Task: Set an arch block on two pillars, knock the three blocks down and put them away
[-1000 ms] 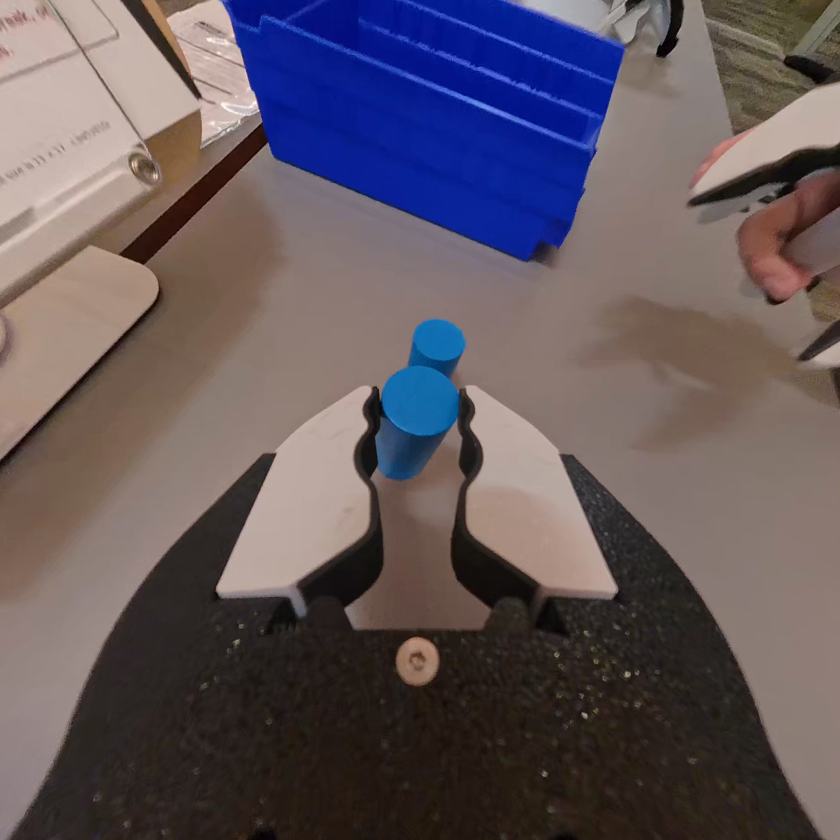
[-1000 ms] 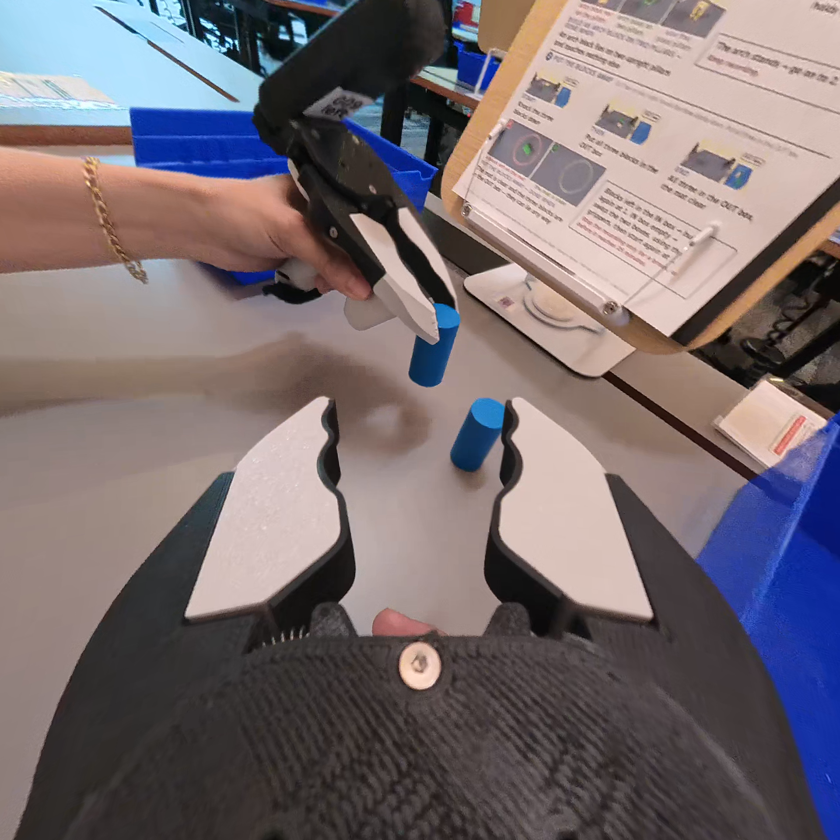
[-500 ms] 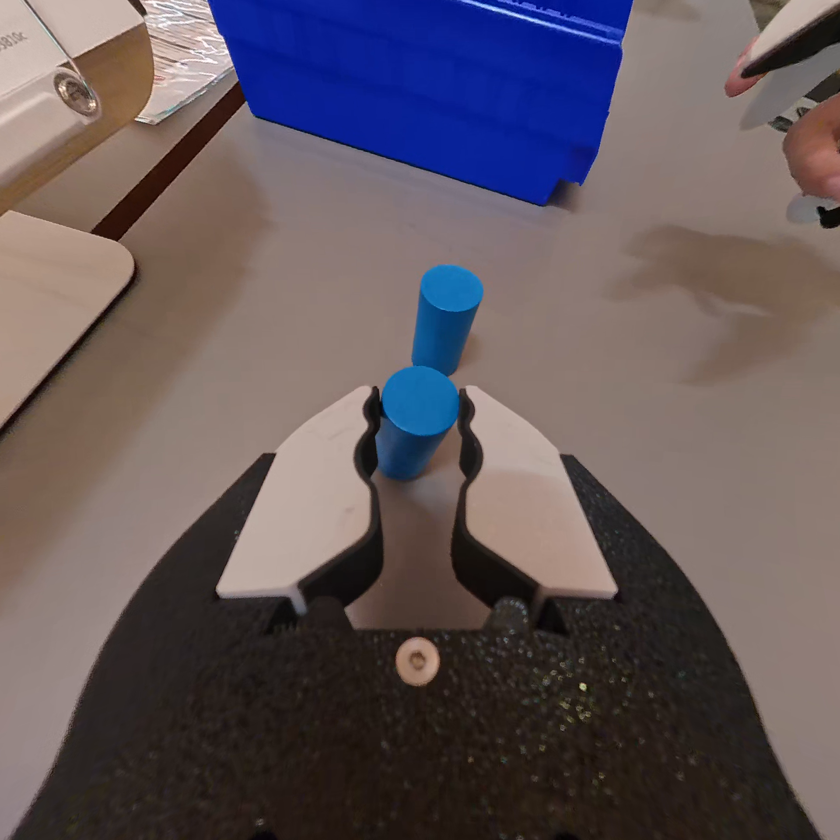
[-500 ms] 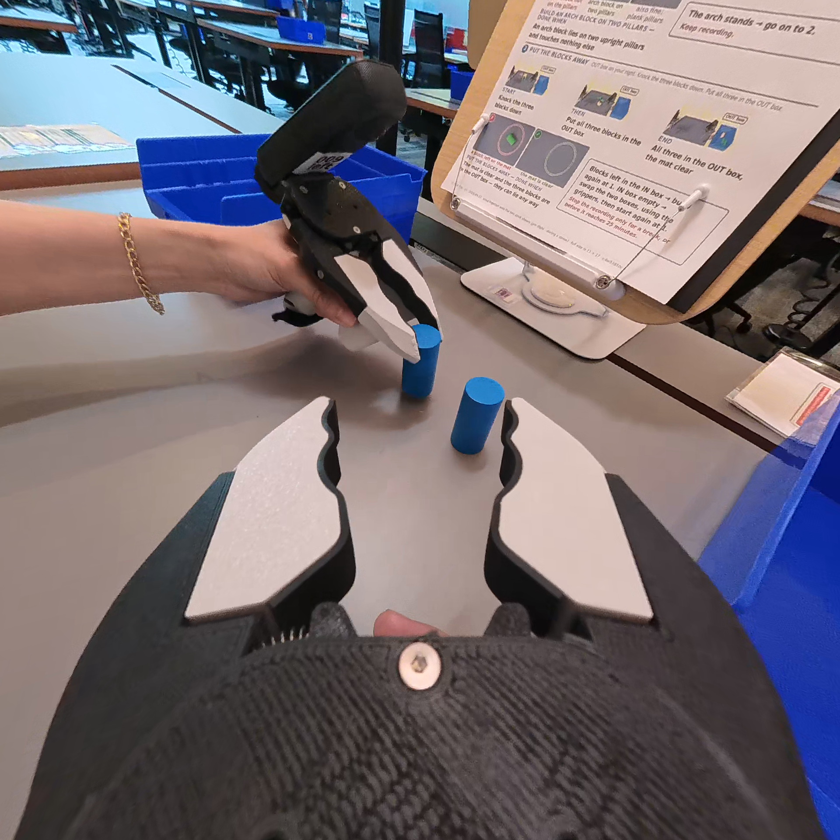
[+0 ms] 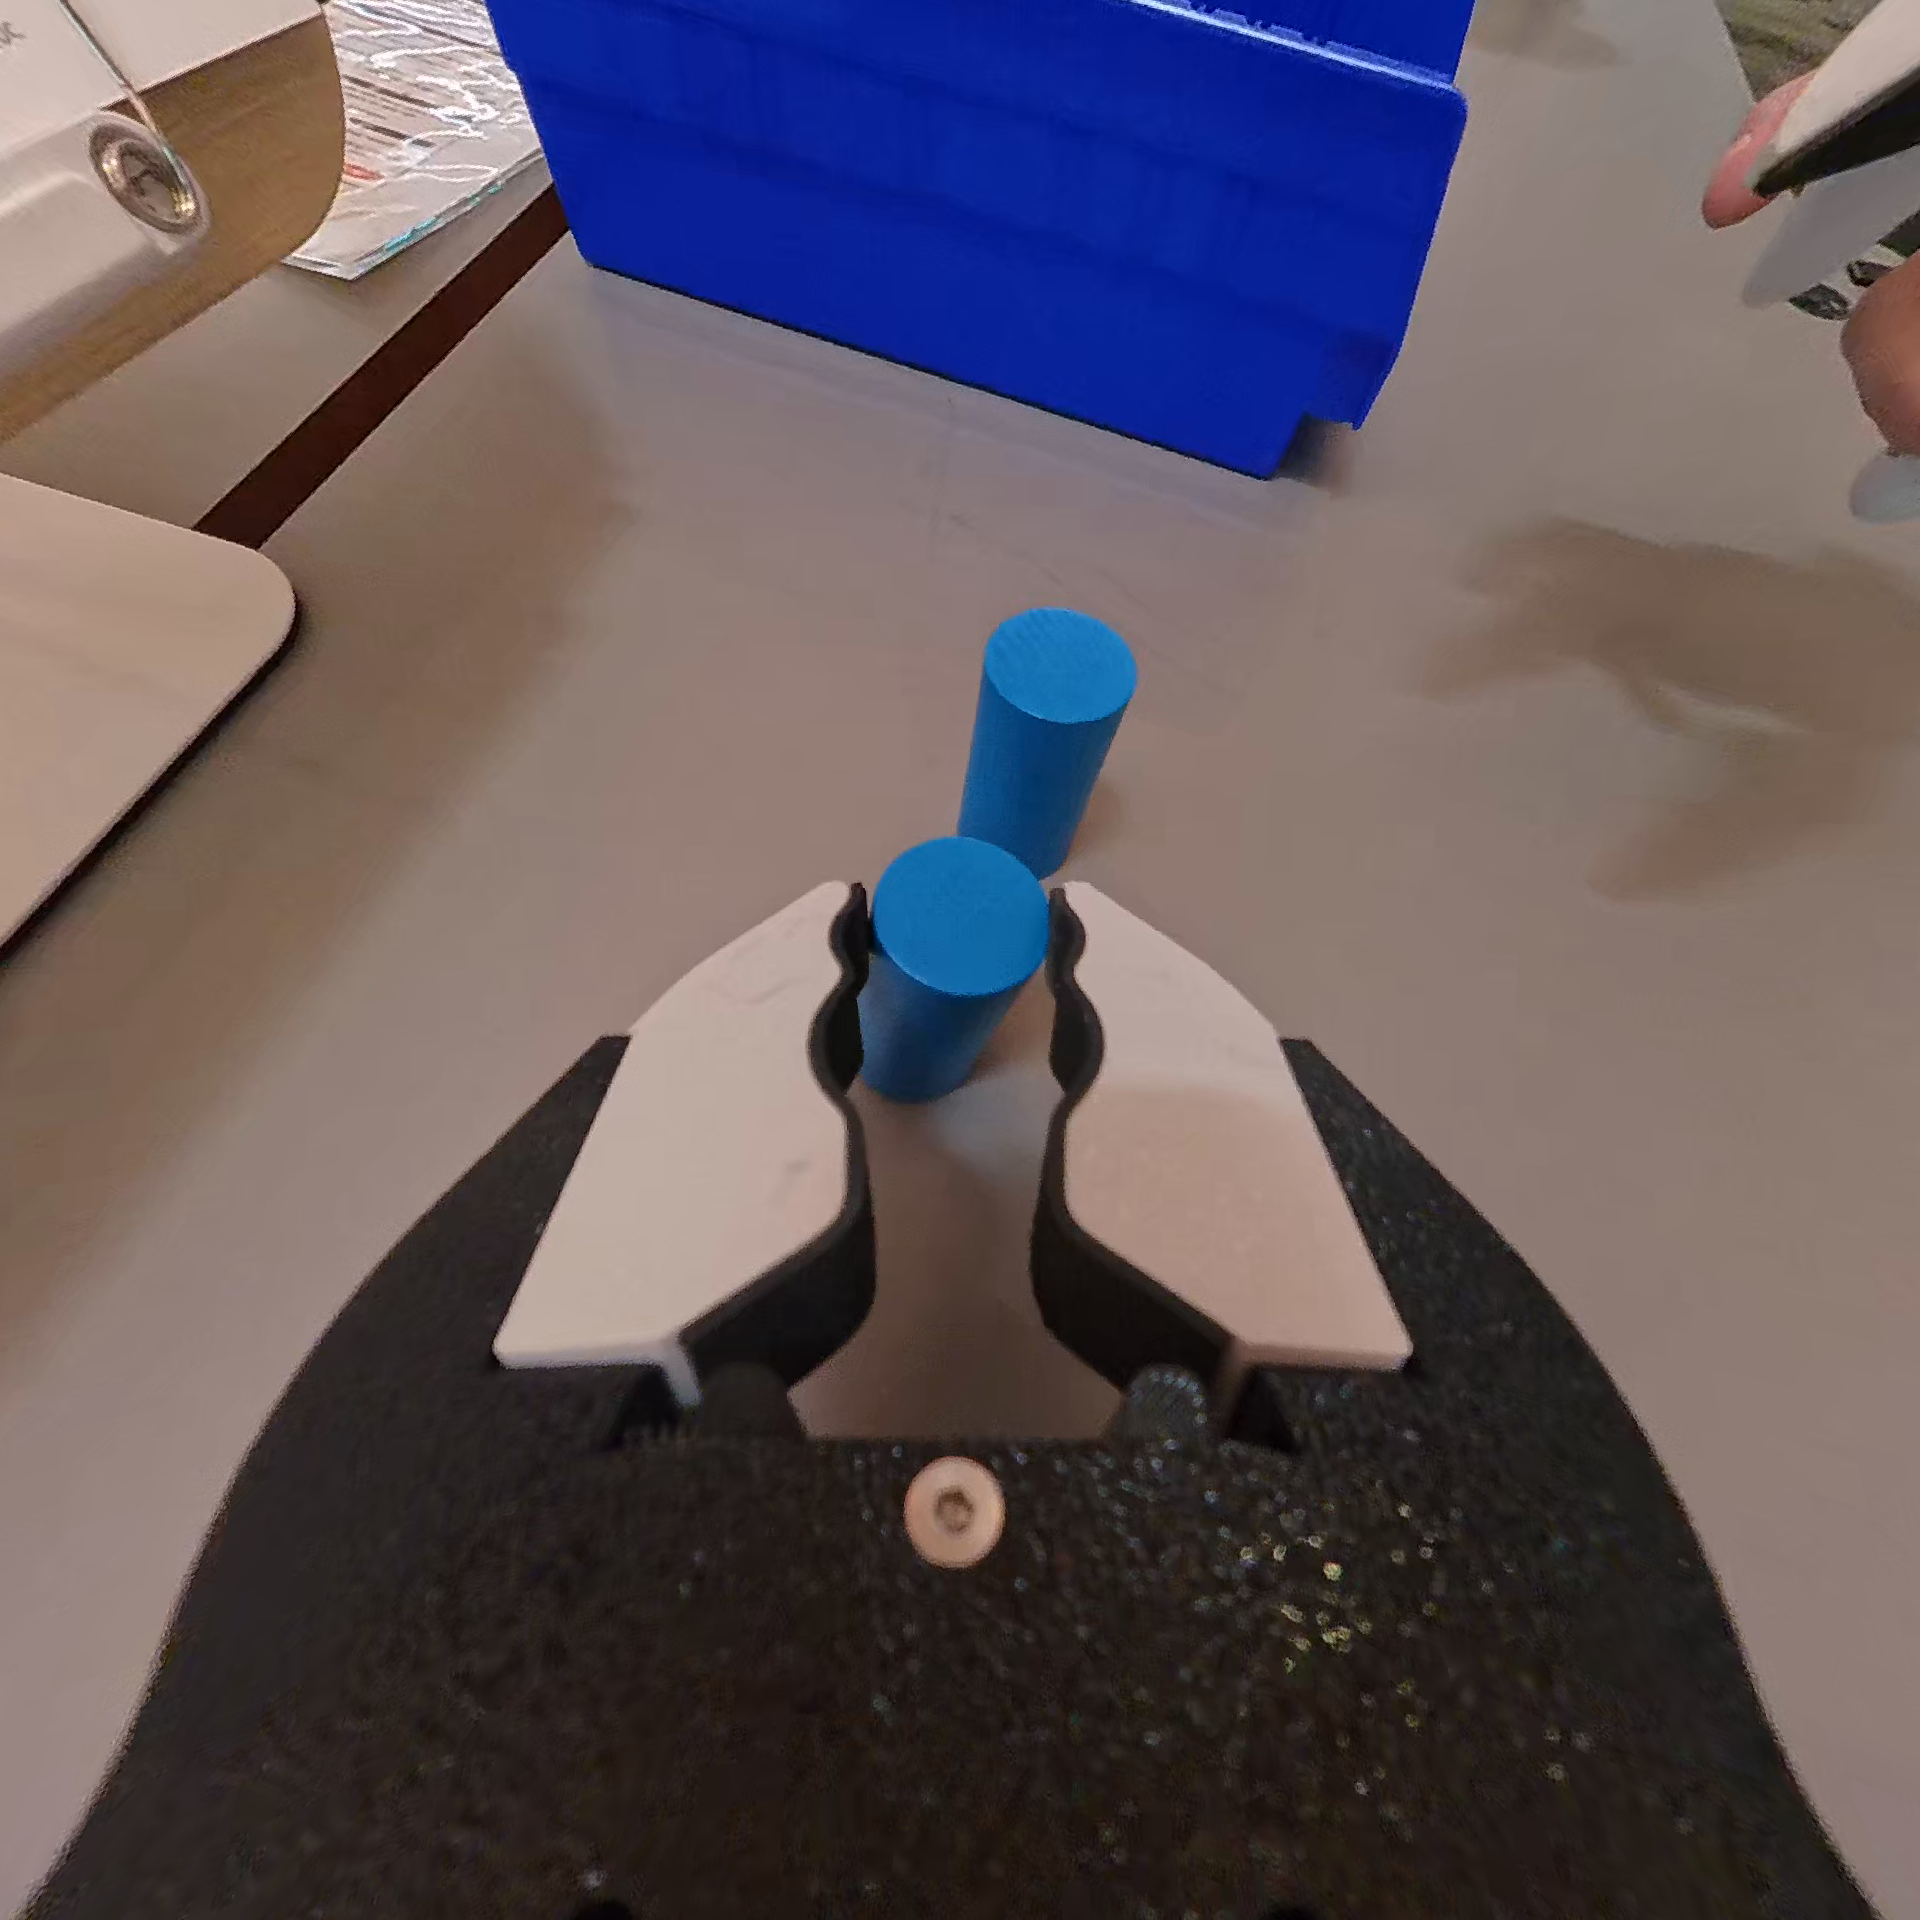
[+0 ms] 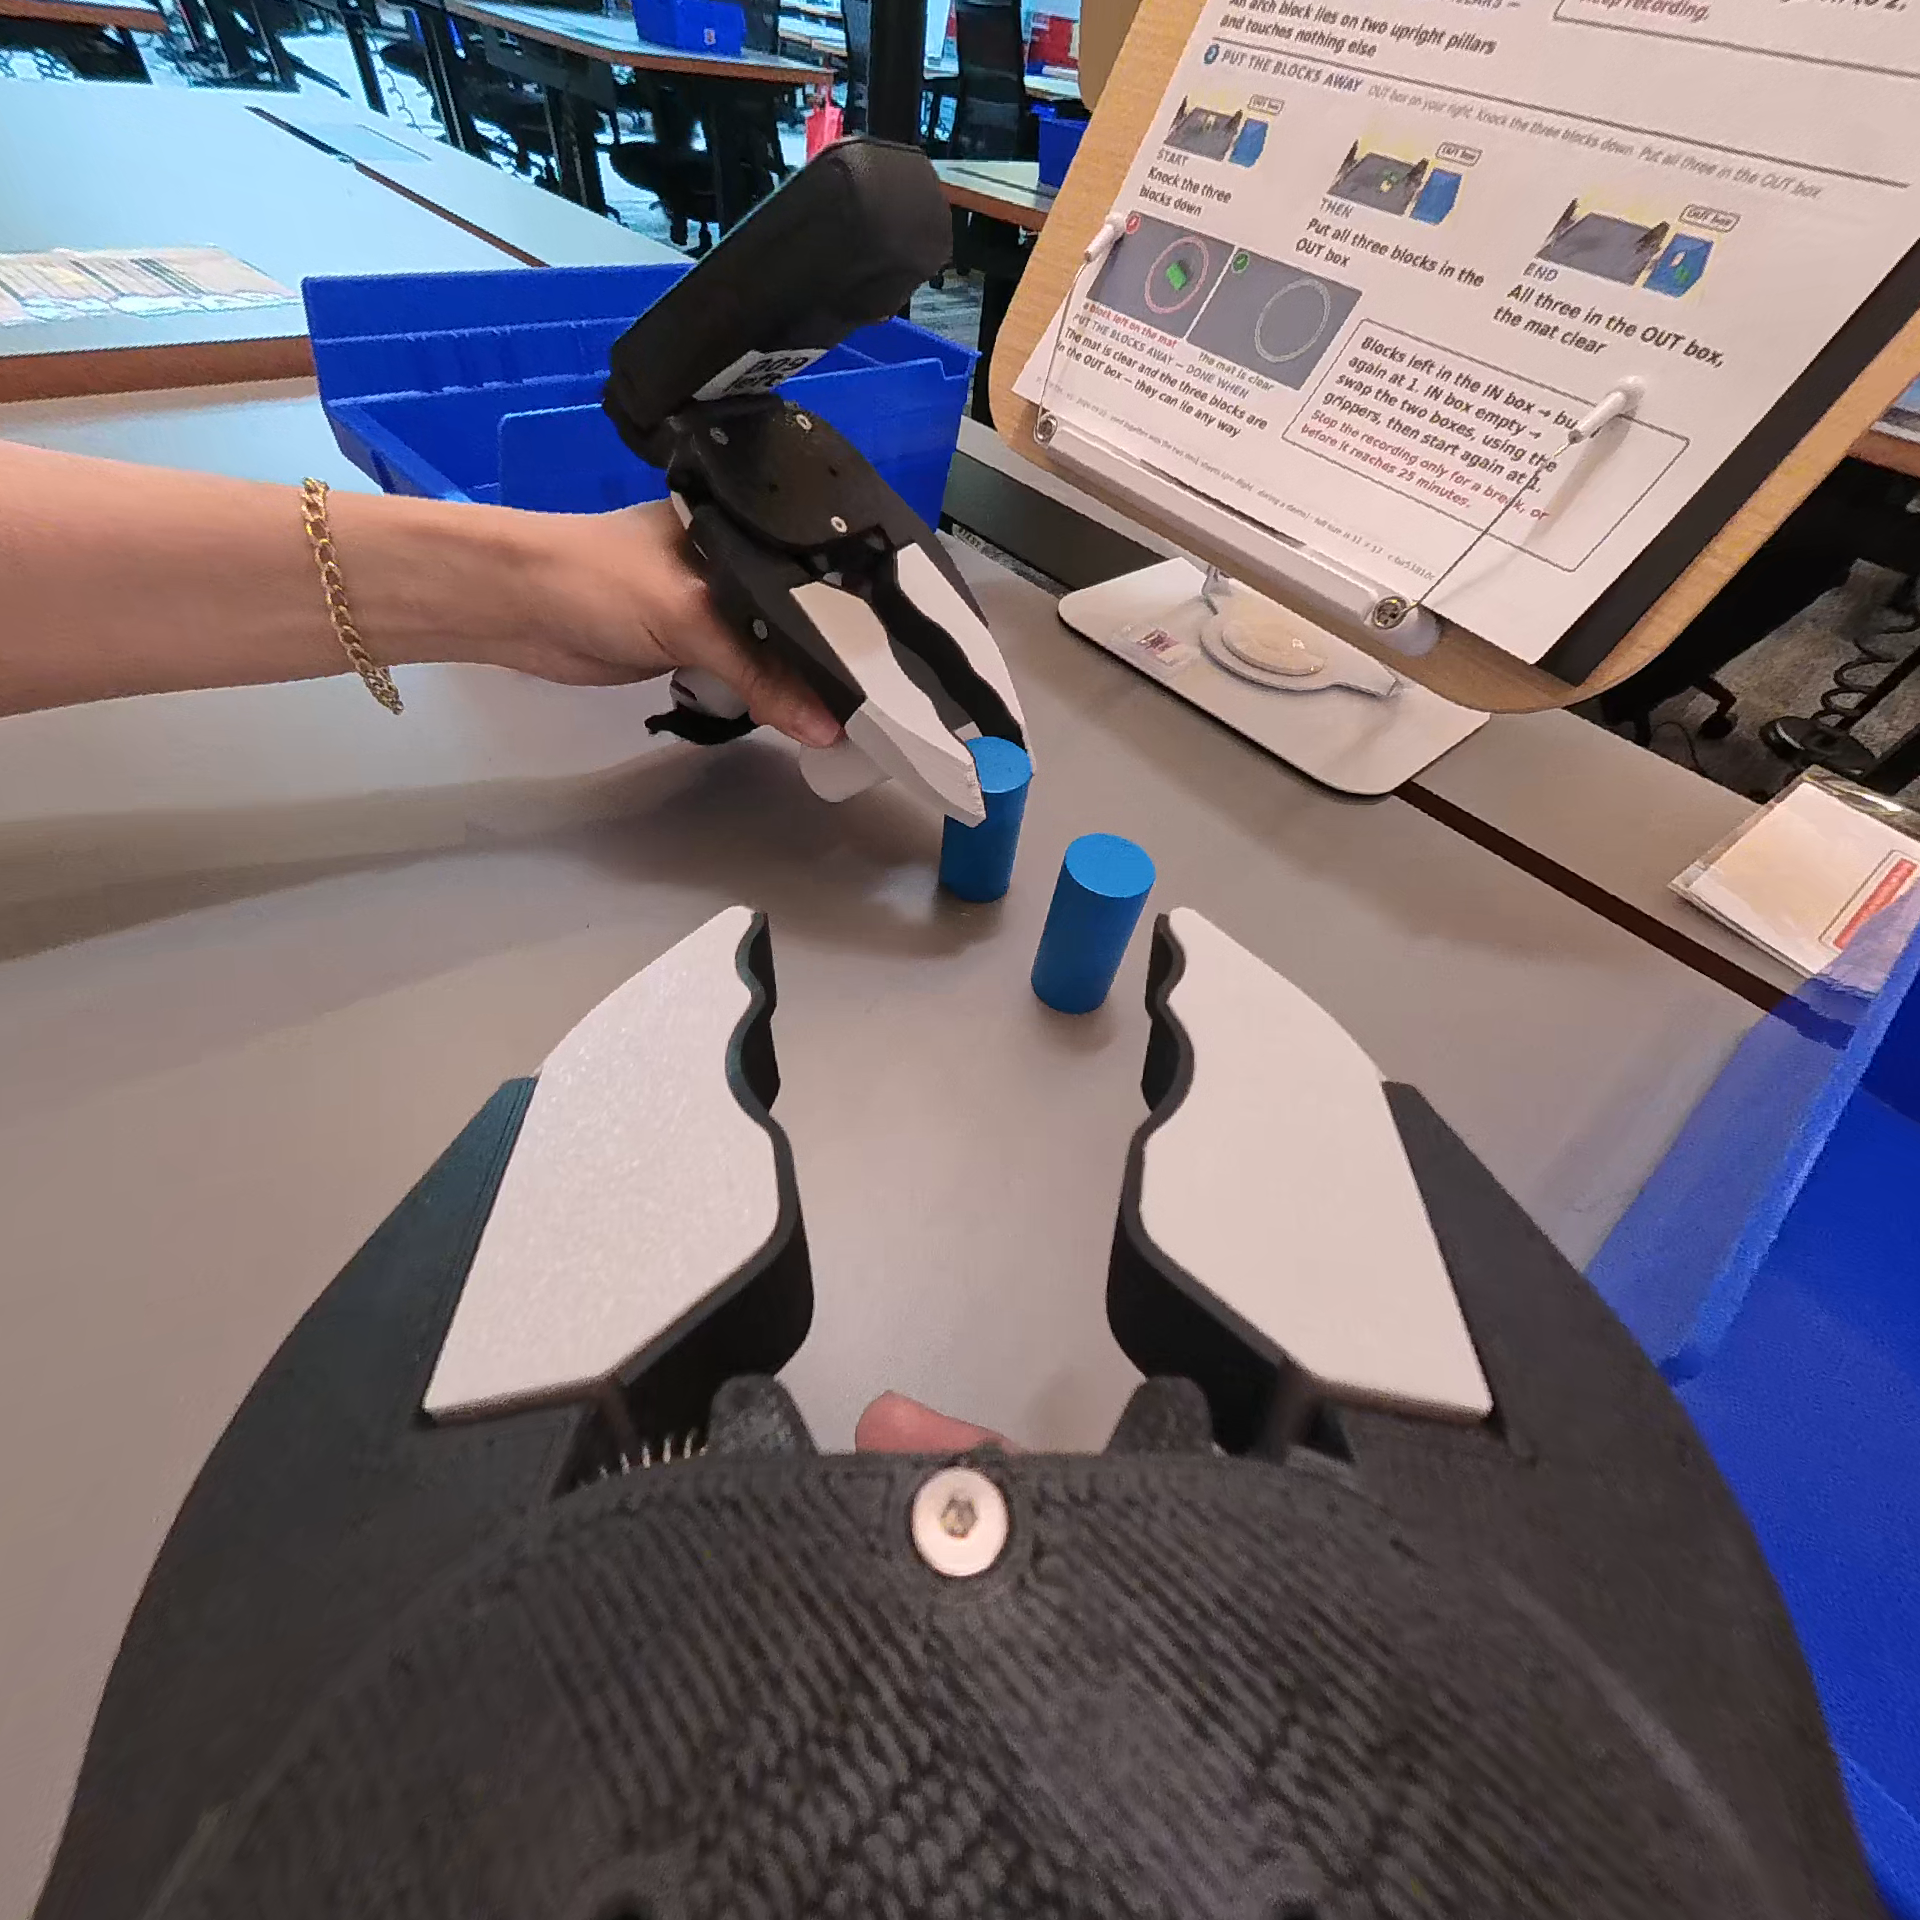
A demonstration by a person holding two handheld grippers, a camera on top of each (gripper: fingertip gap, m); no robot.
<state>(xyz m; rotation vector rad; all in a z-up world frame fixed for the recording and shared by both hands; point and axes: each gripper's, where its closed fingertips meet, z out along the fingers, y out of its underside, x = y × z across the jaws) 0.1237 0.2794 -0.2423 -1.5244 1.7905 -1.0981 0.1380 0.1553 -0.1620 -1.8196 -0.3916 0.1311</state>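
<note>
My left gripper is shut on the top of a blue cylinder. In the right wrist view this cylinder stands upright with its base on the grey table, the left gripper tilted down over it in a person's hand. A second blue cylinder stands upright just beyond it, apart from it. My right gripper is open and empty, low over the table. The second cylinder stands just ahead of its right fingertip. The right gripper shows at the left wrist view's top right edge.
A blue bin stands beyond the cylinders in the left wrist view. In the right wrist view another blue bin stands behind the left hand, and a blue bin's wall is at the right. An instruction board on a stand and a sleeved paper are at the back right. Spacing between my two grippers at the tips: around 15 cm.
My left gripper has lowered the held cylinder from the air onto the table beside the standing one. My right gripper has stayed open and drawn a little closer to the standing cylinder.
</note>
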